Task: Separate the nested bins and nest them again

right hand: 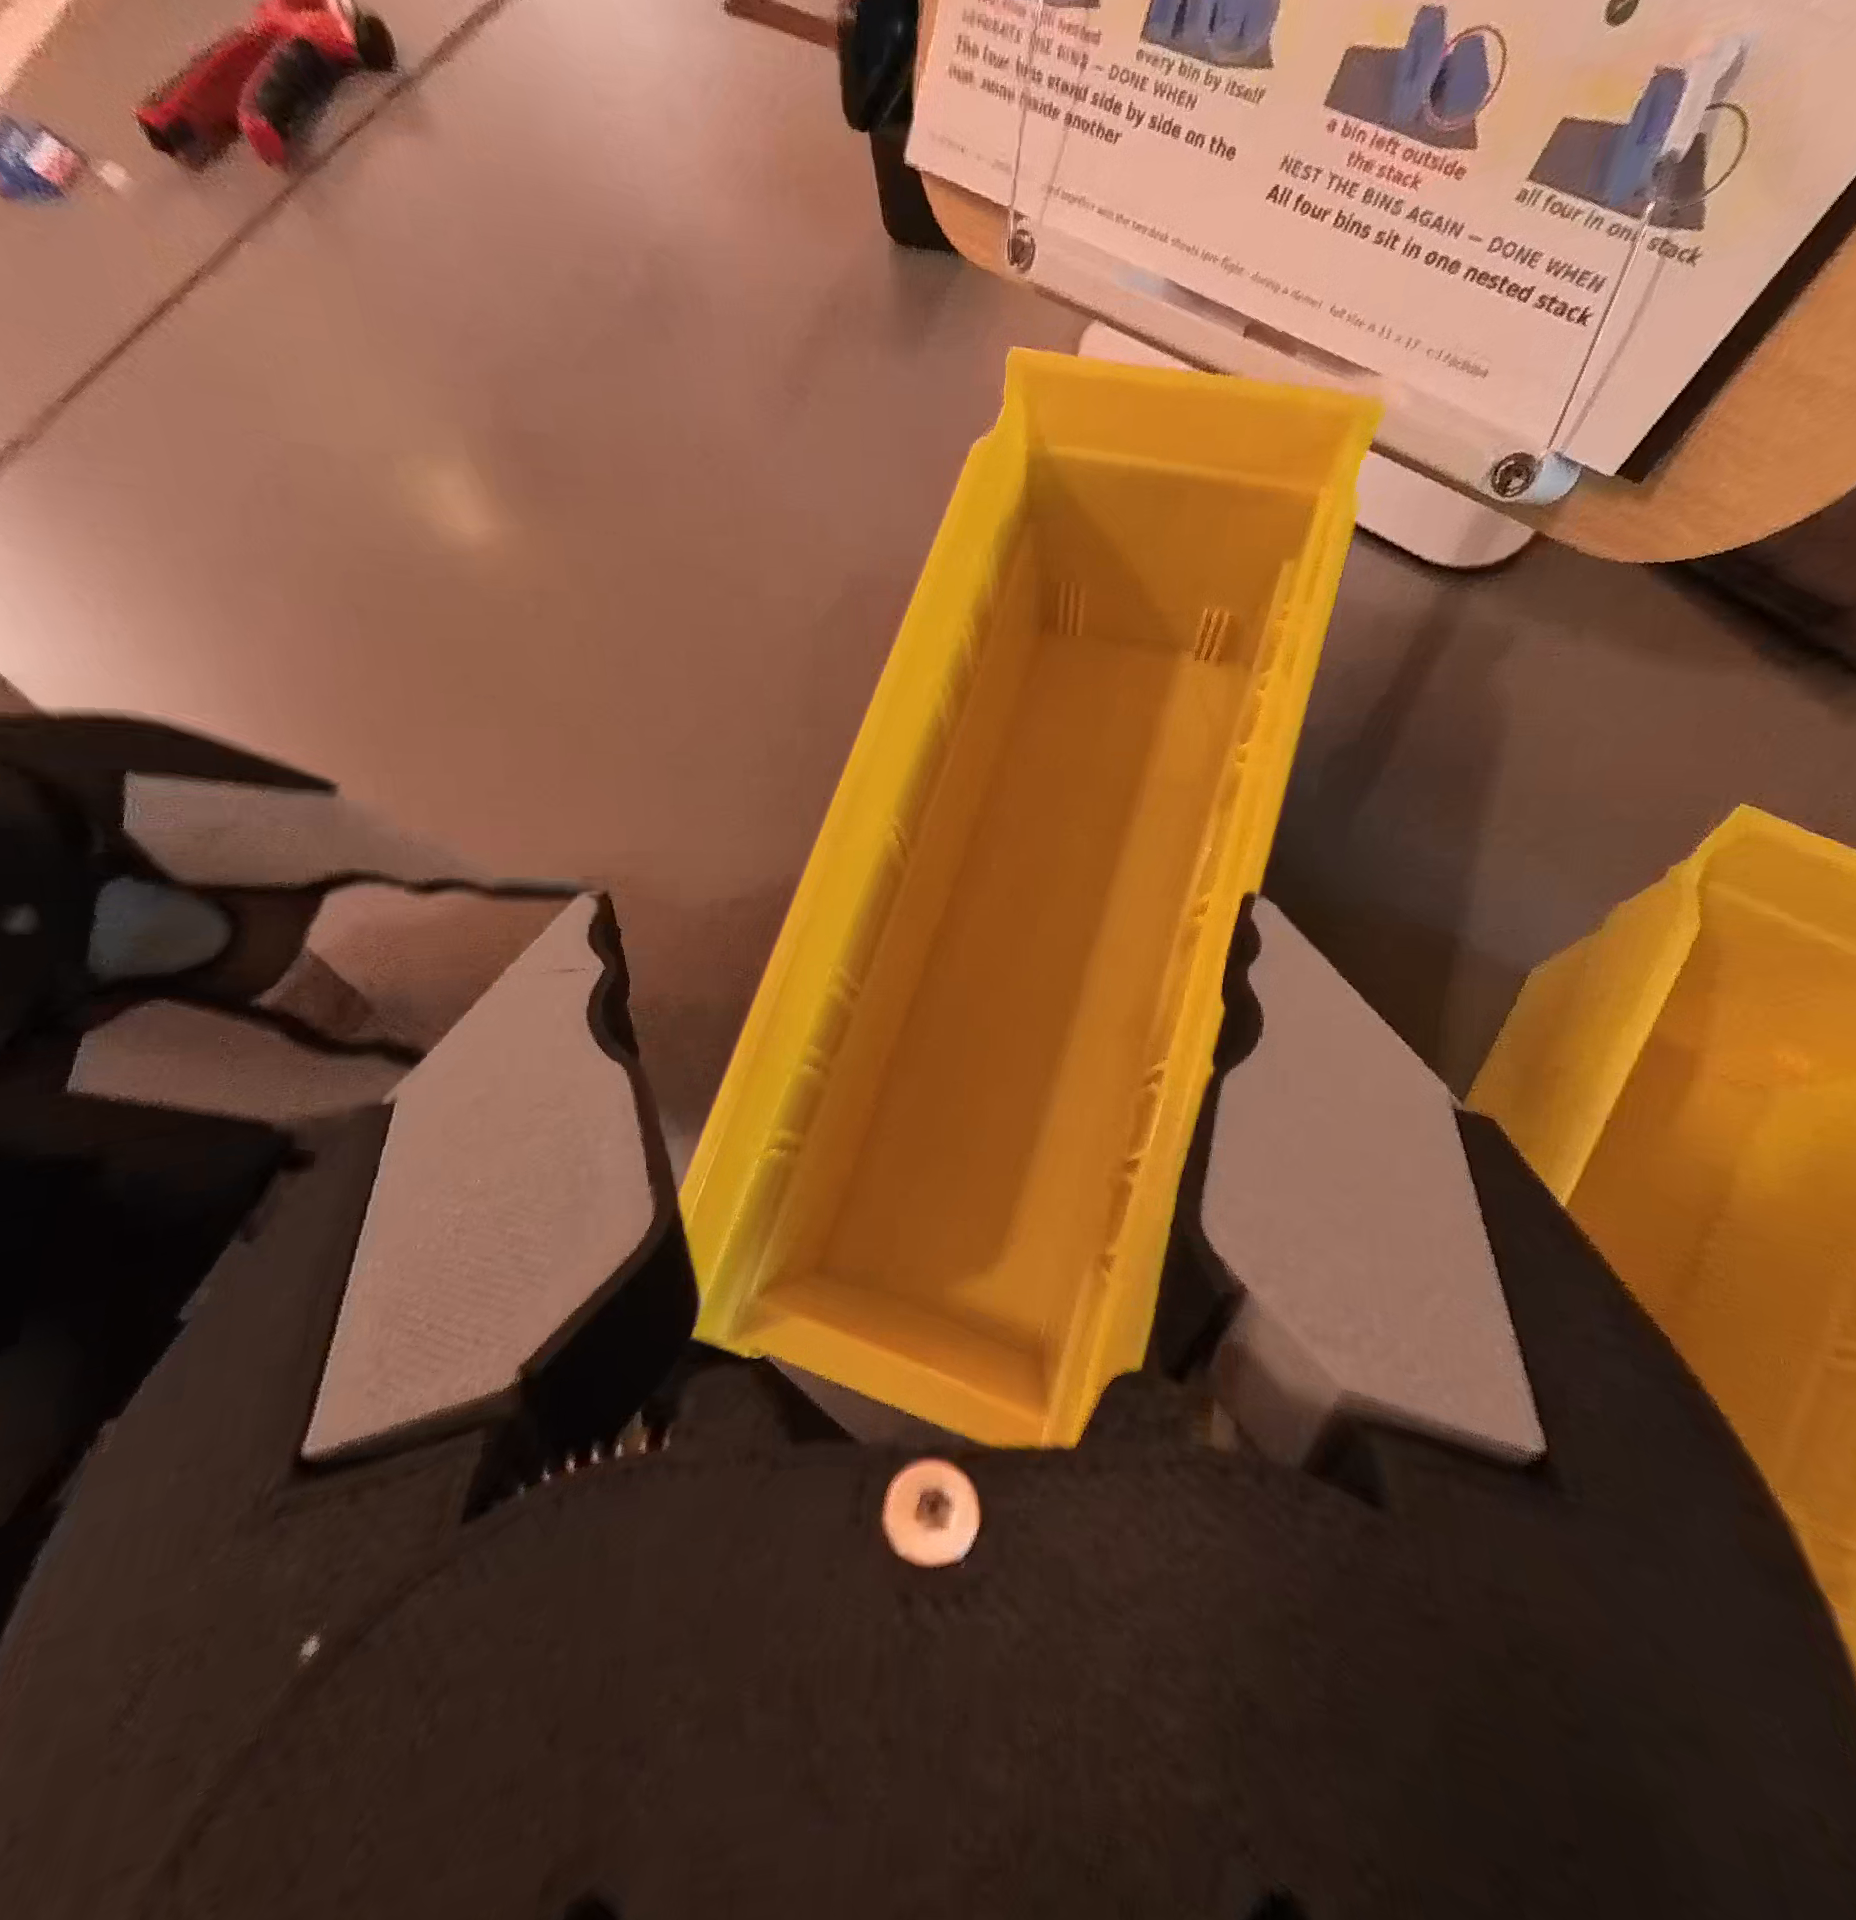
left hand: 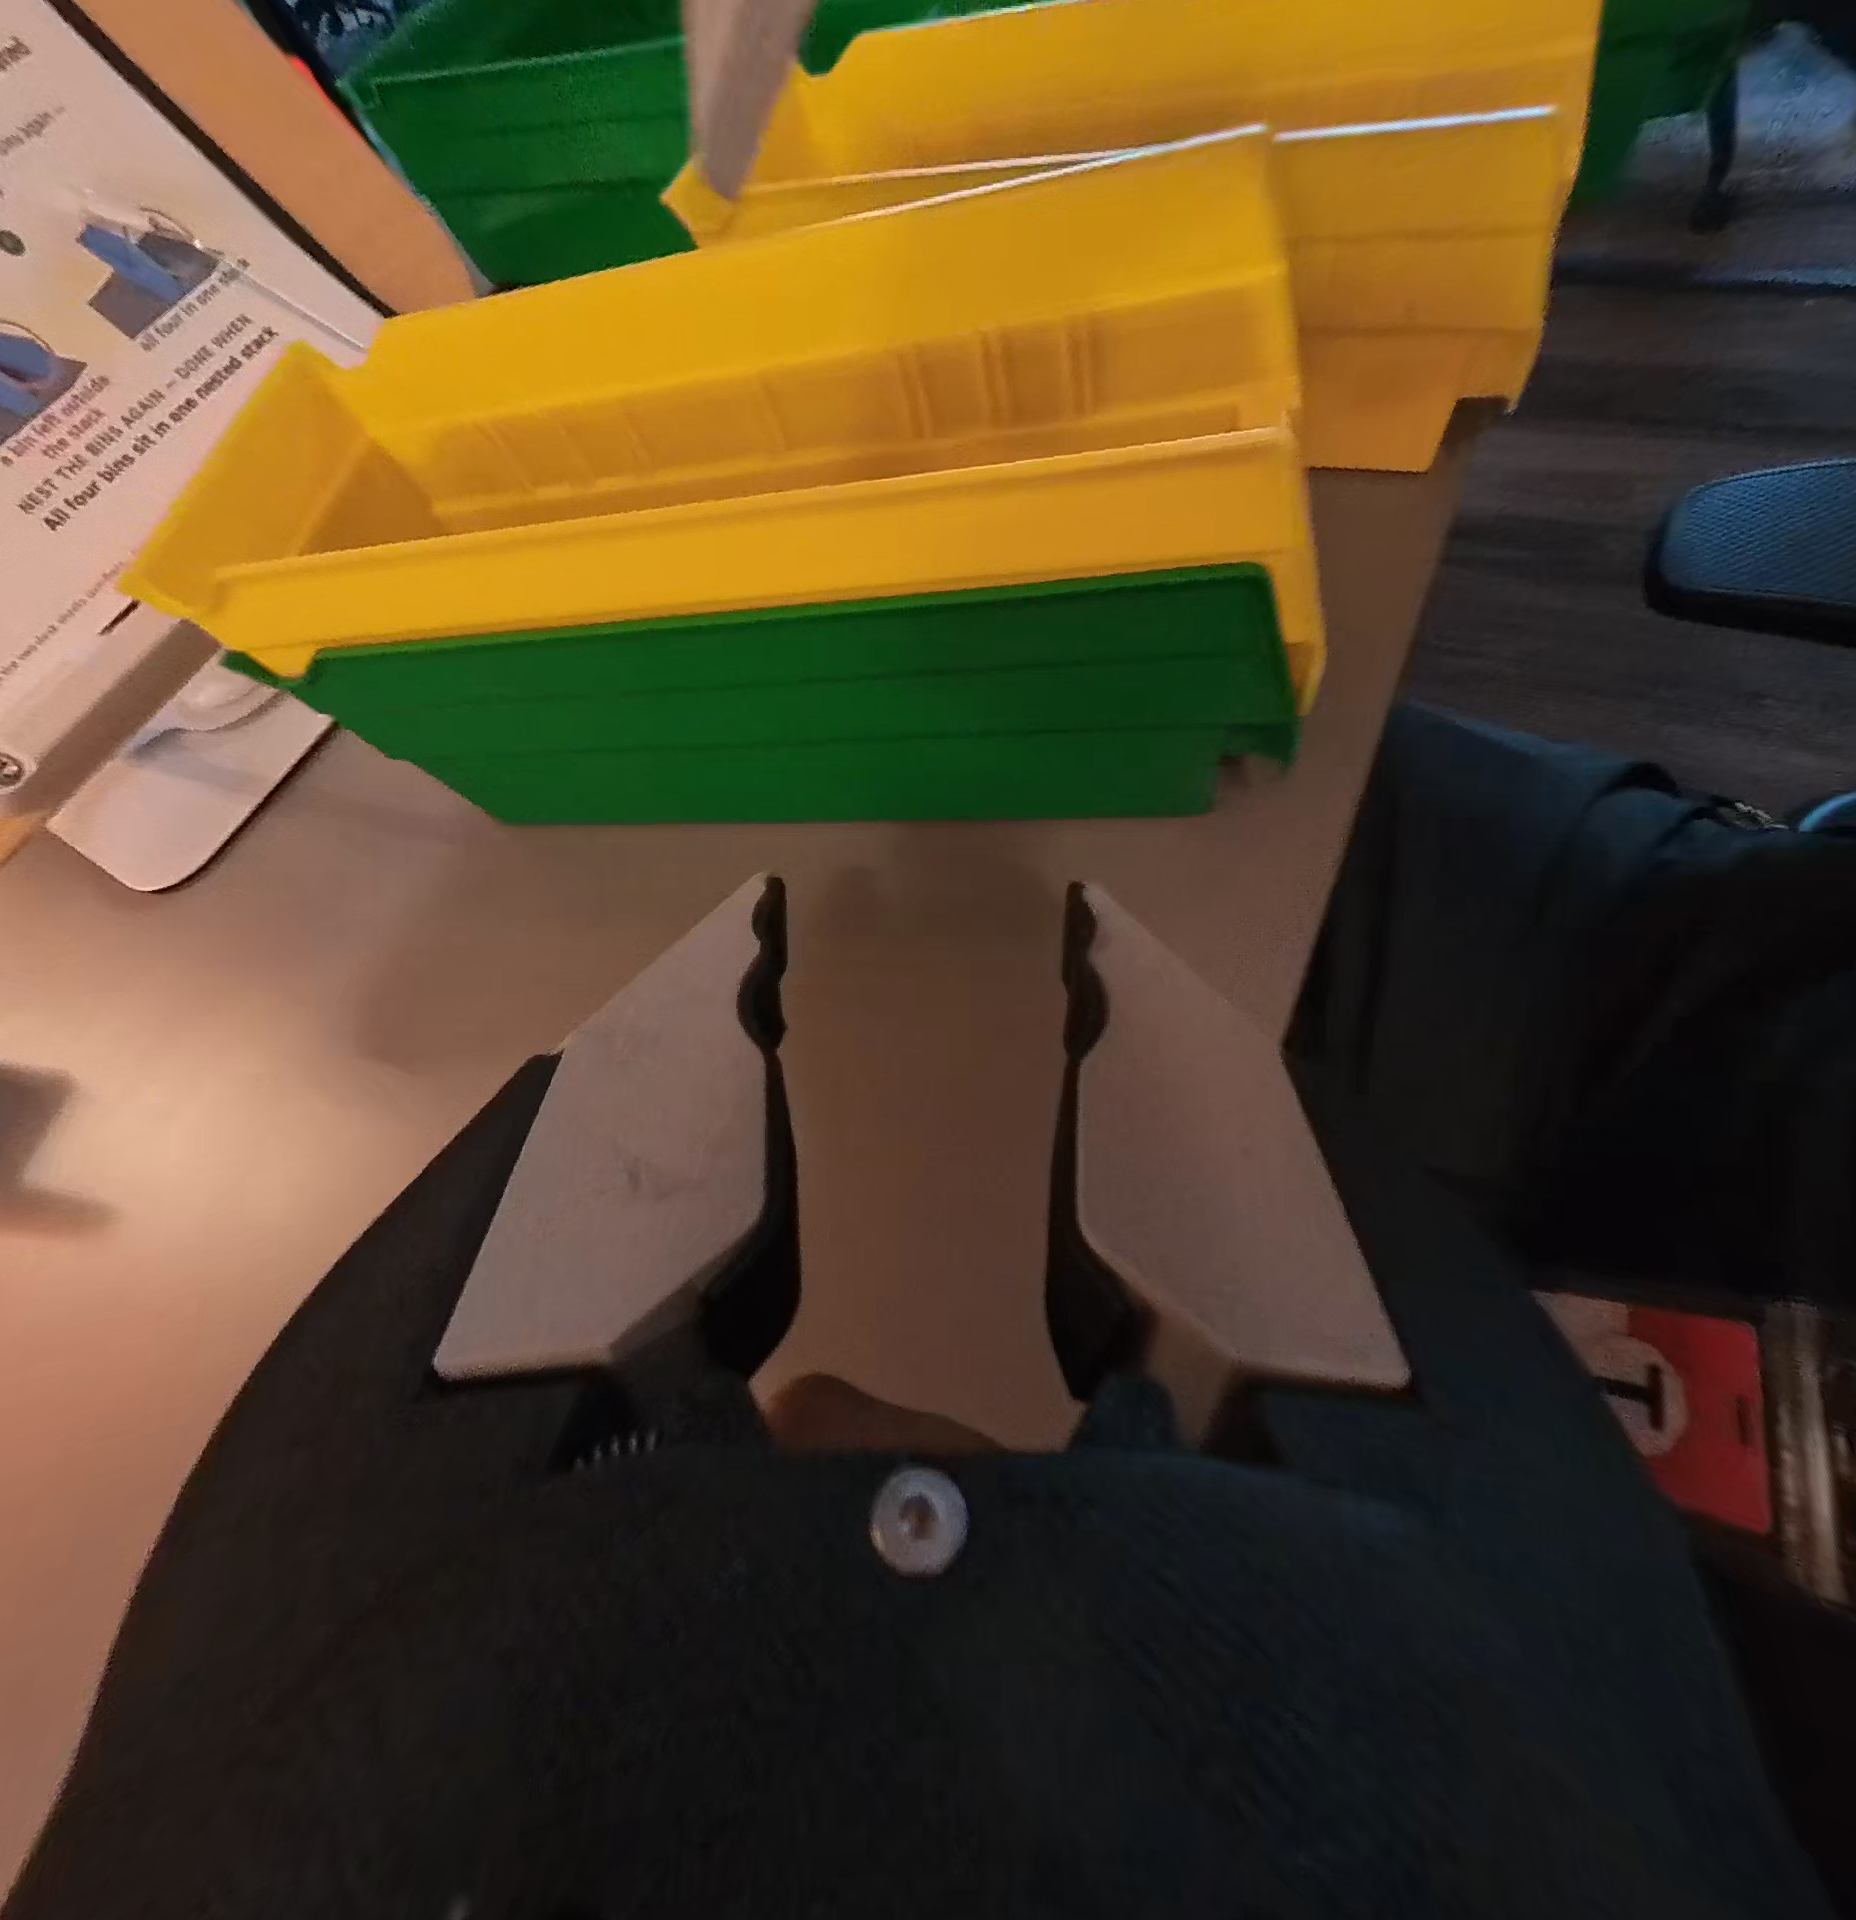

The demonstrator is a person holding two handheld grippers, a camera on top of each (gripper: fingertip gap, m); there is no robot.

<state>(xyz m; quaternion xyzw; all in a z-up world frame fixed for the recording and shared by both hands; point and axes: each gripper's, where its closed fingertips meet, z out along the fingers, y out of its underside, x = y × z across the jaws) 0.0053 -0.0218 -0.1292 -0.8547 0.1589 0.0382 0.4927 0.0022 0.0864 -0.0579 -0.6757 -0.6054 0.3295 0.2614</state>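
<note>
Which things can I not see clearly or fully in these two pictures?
- Left wrist view: rear green bin, blurred, cut by the top edge.
- Right wrist view: second yellow bin, cut by the right edge.
- Right wrist view: whatever lies under the central yellow bin; its floor hides it.

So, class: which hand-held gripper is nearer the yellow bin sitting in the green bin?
Right. The right hand-held gripper straddles the yellow bin; the left hand-held gripper waits open, just short of the green bin.
</note>
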